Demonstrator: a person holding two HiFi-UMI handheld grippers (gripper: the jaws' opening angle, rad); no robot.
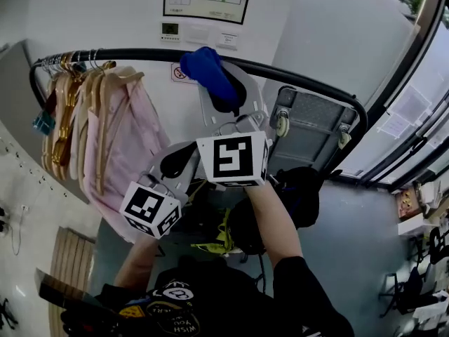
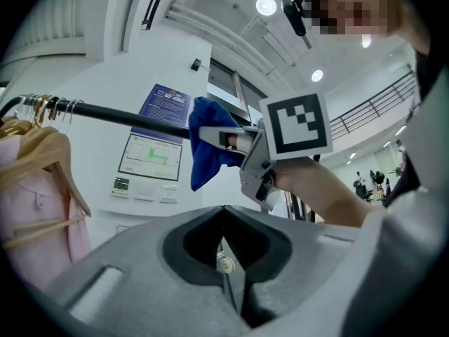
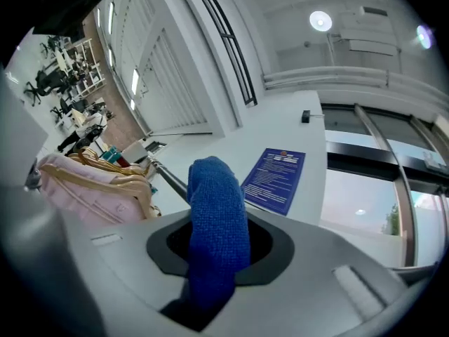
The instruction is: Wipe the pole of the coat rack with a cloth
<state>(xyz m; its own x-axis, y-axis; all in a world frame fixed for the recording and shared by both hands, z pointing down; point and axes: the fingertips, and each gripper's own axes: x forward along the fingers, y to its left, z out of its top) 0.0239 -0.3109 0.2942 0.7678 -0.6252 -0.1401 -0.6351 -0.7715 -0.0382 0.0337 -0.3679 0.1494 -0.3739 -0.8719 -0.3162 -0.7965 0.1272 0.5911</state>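
Though illegible, blue notice (image 3: 275,181) beyond cloth (image 3: 217,223)

The cloth (image 1: 205,70) lies on the pole (image 1: 140,53), right of the hangers (image 1: 70,97), between the right gripper's (image 1: 223,93) jaws. The left gripper (image 1: 181,156) sits lower left.

Both handheld tools, the left gripper (image 1: 184,153) and the right gripper (image 1: 226,97), are pale grey moulded plastic shells with a black rubbery lining round the jaw opening. Each carries a white cube with black square markers: the left marker cube (image 1: 150,210) is nearer, the right marker cube (image 1: 233,159) farther. A small silver screw (image 2: 224,262) sits at the left jaws' seam. The person wears a black short-sleeved top (image 1: 298,286) with round printed patches (image 1: 175,295) on its front.
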